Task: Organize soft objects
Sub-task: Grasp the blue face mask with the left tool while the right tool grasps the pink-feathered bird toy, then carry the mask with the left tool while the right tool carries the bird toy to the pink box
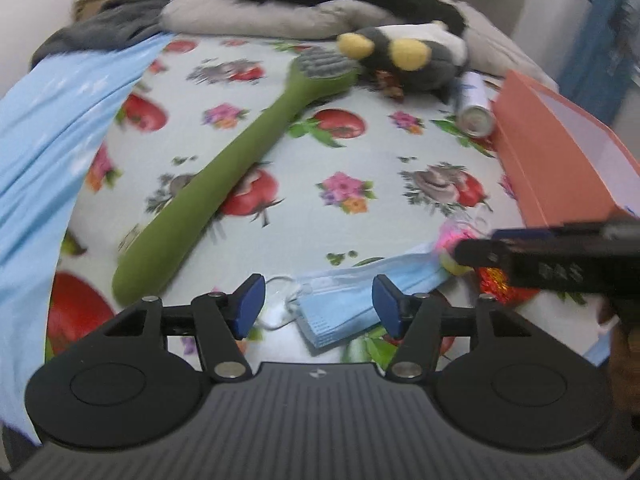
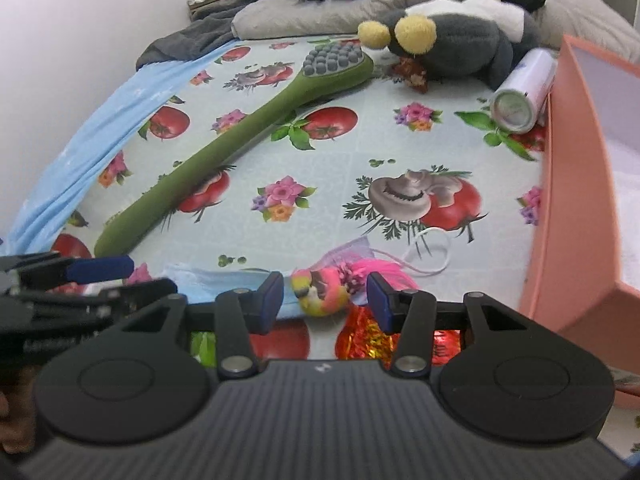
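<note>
Soft things were mostly still out on the fruit-print cloth [image 2: 320, 148]: the small pink and yellow plush bird [image 2: 322, 294] sat between the right gripper's [image 2: 326, 298] open jaws, not squeezed. The left gripper [image 1: 318, 304] hung open above the folded blue paper face mask [image 1: 344, 308]. The grey stuffed animal with yellow ears [image 2: 452, 44] lay far back, outside the pink cardboard box [image 2: 560, 184].

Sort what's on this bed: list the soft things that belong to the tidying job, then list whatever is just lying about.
For the job:
- blue pleated face mask
- pink and yellow bird toy
- grey plush toy with yellow feet
- salmon-pink open box

Lying about:
- green long-handled massage brush
- white spray can
- red foil wrapper
</note>
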`<state>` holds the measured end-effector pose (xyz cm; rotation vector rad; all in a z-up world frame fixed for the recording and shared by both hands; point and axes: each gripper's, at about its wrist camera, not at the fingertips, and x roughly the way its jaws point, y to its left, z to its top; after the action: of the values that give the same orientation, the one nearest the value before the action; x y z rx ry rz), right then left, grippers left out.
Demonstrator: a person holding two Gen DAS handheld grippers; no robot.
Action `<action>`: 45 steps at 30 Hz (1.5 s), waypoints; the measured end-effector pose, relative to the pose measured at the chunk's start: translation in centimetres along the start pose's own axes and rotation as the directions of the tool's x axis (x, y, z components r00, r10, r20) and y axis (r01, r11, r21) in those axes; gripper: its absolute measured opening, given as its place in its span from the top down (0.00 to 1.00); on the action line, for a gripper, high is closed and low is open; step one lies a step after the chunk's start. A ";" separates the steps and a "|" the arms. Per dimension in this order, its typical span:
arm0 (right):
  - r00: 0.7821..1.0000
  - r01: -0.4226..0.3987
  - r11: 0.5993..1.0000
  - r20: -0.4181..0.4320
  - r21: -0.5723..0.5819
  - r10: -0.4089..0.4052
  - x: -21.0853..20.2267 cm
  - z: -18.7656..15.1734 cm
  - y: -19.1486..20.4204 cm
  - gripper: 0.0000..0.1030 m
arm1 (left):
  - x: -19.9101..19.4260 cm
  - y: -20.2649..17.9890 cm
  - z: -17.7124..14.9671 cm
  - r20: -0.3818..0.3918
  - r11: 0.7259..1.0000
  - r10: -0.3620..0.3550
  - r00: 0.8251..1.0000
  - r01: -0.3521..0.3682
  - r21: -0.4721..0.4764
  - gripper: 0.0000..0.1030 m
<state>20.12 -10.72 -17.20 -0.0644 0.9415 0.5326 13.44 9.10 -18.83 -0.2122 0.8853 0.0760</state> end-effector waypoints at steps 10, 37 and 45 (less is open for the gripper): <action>0.996 -0.034 0.996 -0.076 0.085 0.040 2.6 0.8 -0.7 0.61 | 1.8 -2.9 -0.3 -0.006 0.959 -0.105 0.994 0.103 0.265 0.37; 0.999 -0.033 0.987 -0.015 0.160 0.035 0.0 1.4 -2.8 0.84 | 4.1 -2.0 0.1 -0.029 0.983 -0.064 0.998 0.068 0.172 0.93; 0.998 0.020 0.987 -0.055 0.157 -0.012 1.3 0.8 -2.7 0.64 | 3.1 -1.1 -0.7 -0.019 0.997 -0.066 0.998 0.066 0.028 0.93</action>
<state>22.60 -12.29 -18.21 0.0567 1.0321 0.4415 15.09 7.78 -21.48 -0.2152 0.8959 -0.0001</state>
